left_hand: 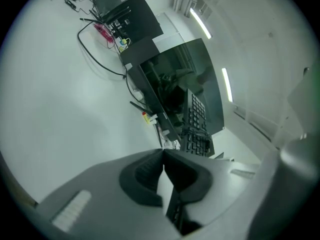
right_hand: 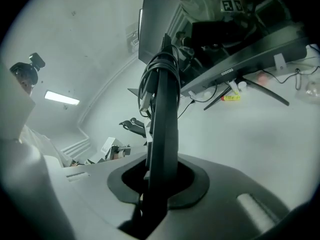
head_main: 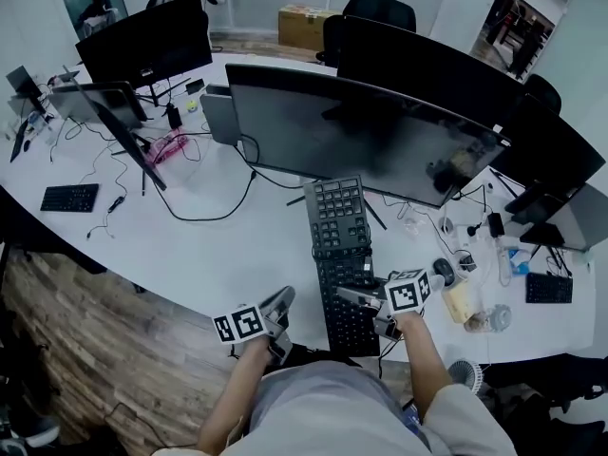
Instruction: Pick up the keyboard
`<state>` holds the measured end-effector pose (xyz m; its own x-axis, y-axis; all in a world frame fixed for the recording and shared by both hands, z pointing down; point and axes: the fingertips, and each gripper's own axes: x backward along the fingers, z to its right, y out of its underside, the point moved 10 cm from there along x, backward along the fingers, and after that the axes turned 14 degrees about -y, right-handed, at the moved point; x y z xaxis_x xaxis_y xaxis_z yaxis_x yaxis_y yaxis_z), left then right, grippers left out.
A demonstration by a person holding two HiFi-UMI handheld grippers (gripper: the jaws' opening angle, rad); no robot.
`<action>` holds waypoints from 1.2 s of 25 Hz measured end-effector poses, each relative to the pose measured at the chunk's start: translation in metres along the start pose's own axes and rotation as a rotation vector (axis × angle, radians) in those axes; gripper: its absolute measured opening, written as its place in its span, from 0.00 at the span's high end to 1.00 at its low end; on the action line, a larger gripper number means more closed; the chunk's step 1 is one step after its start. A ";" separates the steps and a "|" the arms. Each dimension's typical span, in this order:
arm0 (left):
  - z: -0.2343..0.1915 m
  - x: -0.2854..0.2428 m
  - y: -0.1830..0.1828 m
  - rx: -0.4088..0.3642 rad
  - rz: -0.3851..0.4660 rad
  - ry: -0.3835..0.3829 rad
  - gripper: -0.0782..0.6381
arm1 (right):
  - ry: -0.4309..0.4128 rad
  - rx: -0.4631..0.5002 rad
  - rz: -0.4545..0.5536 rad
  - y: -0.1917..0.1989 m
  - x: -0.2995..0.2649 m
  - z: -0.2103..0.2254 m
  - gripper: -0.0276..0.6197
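Fingers (right_hand: 192, 183) of the right gripper (head_main: 348, 295) clamp the long black plastic keyboard (head_main: 339, 224) edgewise (left gripper (head_main: 282, 300) pinched together, empty).

Black matt plastic keyboard (head_main: 339, 226), smooth white matt table (head_main: 237, 255), glossy dark monitor screen (head_main: 361, 131), brown wood-plank floor (head_main: 95, 321) near left, tan cardboard box (head_main: 304, 22) far, left gripper (head_main: 282, 299) and right gripper (head_main: 351, 294) in smooth grey plastic, grey cloth trousers (head_main: 323, 407) near.

The small white logo (right_hand: 231, 70) on the monitor (right_hand: 250, 44) is too blurred to read.
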<state>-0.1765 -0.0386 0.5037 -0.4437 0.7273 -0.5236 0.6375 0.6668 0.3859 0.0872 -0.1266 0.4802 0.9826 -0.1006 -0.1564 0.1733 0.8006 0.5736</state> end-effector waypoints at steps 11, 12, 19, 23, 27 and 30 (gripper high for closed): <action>0.036 0.001 -0.006 -0.134 0.027 0.007 0.89 | 0.113 0.117 0.146 0.002 0.034 -0.026 0.84; 0.040 0.002 -0.007 -0.152 0.037 0.006 0.89 | 0.123 0.121 0.161 0.002 0.037 -0.027 0.84; 0.063 0.001 -0.001 -0.266 0.075 -0.003 0.89 | 0.204 0.190 0.248 0.010 0.063 -0.043 0.84; 0.073 -0.001 0.002 -0.304 0.081 -0.004 0.89 | 0.227 0.202 0.307 0.013 0.075 -0.047 0.84; 0.085 0.005 0.001 -0.344 0.109 0.003 0.89 | 0.244 0.206 0.389 0.018 0.084 -0.051 0.84; 0.091 0.010 0.002 -0.373 0.118 -0.002 0.89 | 0.240 0.205 0.430 0.022 0.093 -0.053 0.84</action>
<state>-0.1218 -0.0445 0.4300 -0.3796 0.8023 -0.4606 0.4109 0.5923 0.6931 0.1784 -0.0864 0.4356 0.9289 0.3683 -0.0386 -0.2082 0.6056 0.7681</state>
